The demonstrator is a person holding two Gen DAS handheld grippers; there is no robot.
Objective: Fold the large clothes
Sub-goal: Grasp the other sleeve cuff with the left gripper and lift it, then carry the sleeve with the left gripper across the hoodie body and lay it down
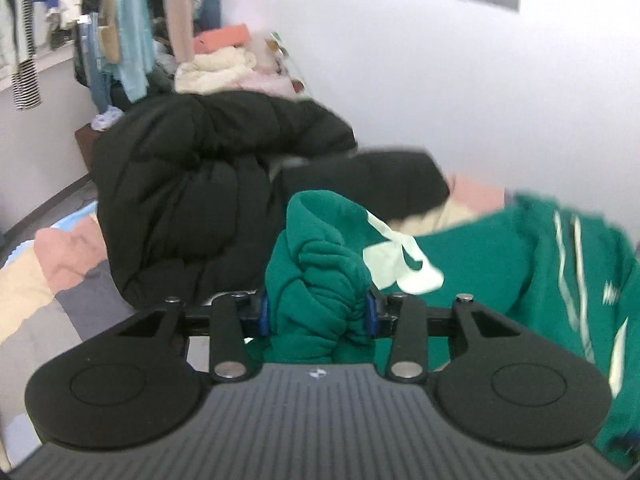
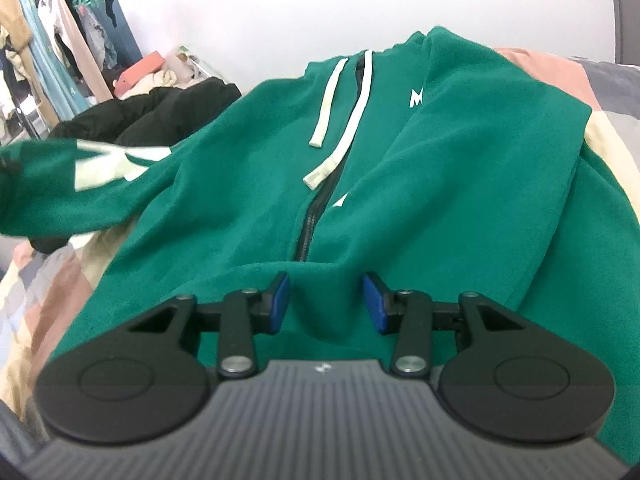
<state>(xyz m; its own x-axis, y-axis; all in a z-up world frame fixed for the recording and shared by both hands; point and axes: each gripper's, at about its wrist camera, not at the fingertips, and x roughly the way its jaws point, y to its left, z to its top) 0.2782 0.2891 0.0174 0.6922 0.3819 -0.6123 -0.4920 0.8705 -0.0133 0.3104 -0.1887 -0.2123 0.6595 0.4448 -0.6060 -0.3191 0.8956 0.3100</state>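
**A:** Where's the green hoodie [image 2: 420, 184] at this moment?

**B:** Spread front-up over a patchwork bedspread [image 2: 560, 76] in pink, cream and grey blocks. Its zip [image 2: 310, 224] runs up the middle, and two white drawstrings [image 2: 328, 100] lie across the chest.

**A:** And the left tongs [image 1: 318, 314]?

**B:** Clamped on a thick bunch of the green fleece. The blue pads [image 1: 263, 314] press into both sides of the wad, which bulges up between them. A white patch on the fabric [image 1: 400, 264] shows just beyond the grip. From the right wrist view, that is the sleeve [image 2: 80, 184], raised off the bed at the left and blurred.

**A:** The right tongs [image 2: 326, 306]?

**B:** Partly apart, down at the hem [image 2: 324, 276]. A ridge of green cloth rises between the blue pads [image 2: 280, 300], but there is a gap on each side of it. I can't tell whether they pinch anything lower down.

**A:** What else is on the bed?

**B:** A black puffer coat [image 1: 208, 184] heaped just beside the hoodie on the left, with folded cream and coral clothes [image 1: 220, 60] behind it. Further back, a rail of hanging garments [image 1: 120, 20] stands against the white wall [image 1: 440, 80].
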